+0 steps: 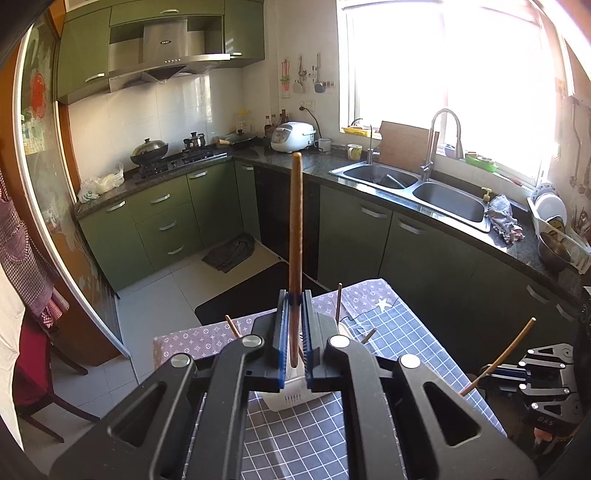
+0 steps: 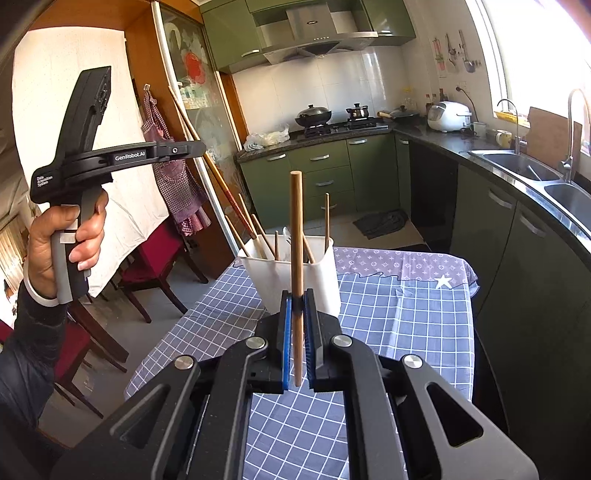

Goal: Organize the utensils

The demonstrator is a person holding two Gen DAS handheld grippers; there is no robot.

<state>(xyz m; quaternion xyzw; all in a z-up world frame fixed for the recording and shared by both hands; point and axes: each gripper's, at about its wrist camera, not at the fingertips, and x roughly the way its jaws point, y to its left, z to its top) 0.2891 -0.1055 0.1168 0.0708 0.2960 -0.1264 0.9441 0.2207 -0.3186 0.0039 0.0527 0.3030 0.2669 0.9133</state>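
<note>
Here, the writing that reads clearly sits on the left gripper, seen from the side at the upper left of the right wrist view: "GenRobot.AI" in white along its arm. A smaller white label near its rear is too fine to read, and the logo on the range hood at the top centre is only a blur. In the left wrist view, the right gripper shows at the lower right edge, marked with pale letters that look like "DXS", partly cut off.

Each gripper's jaws are closed tight on one wooden chopstick. The left gripper pinches a dark brown chopstick that stands upright through the frame centre. The right gripper pinches a paler chopstick, also upright.

The white plastic utensil holder stands on the table, which wears a blue checked cloth, just beyond the right gripper's jaws. About six chopsticks lean inside it; the exact count is unclear because the held stick crosses in front, and pale cutlery inside is hard to make out. In the left wrist view the holder is mostly hidden behind the jaws, with three stick tips showing around them.

A person's hand grips the left gripper's handle.
</note>
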